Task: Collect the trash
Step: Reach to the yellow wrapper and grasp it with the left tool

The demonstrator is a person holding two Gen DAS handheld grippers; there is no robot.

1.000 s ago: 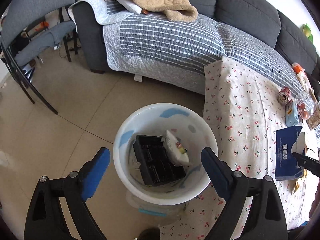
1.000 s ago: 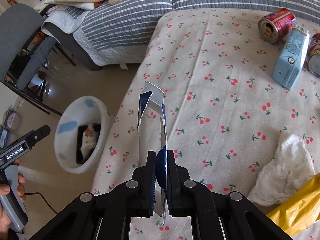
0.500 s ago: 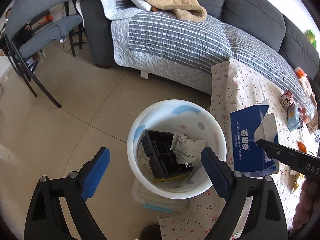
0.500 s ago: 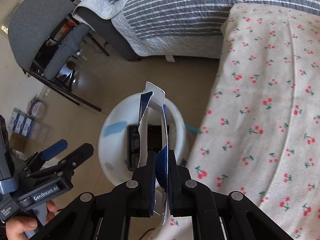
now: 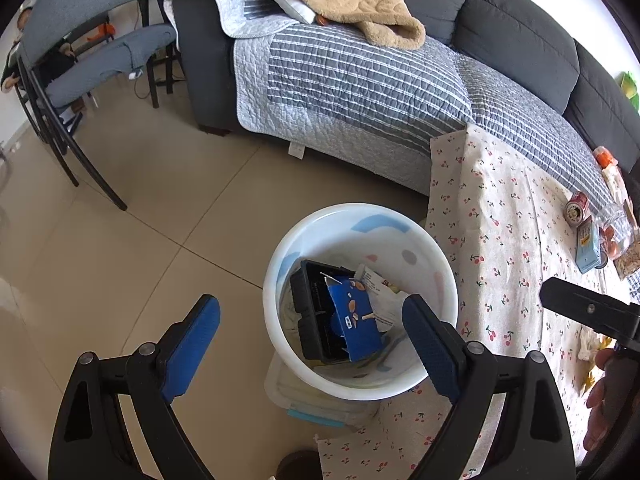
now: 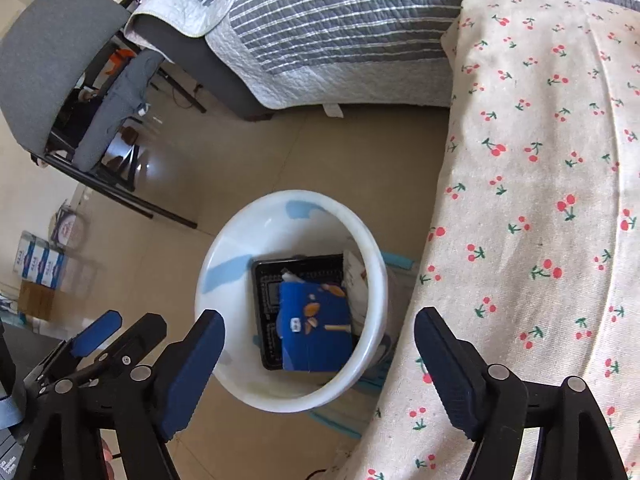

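Hovering: right hand-held gripper point(image 6: 320, 364) over white bin point(image 6: 224, 248), jaws just opened wide, empty; blue carton point(image 6: 316, 328) lies inside on black tray point(image 6: 264, 280).
Left hand-held gripper point(image 5: 312, 344): wide, empty, bin at 12 o'clock.
Risk: can point(image 5: 576, 213) w/ carton at 2 o'clock could roll on loose cherry-print cloth point(image 5: 504, 240).
Room: tile floor point(image 5: 120, 248), sofa point(image 5: 500, 40), chair point(image 5: 80, 40) at 10.

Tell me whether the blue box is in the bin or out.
In: the blue box lies inside the white bin, on a black tray.
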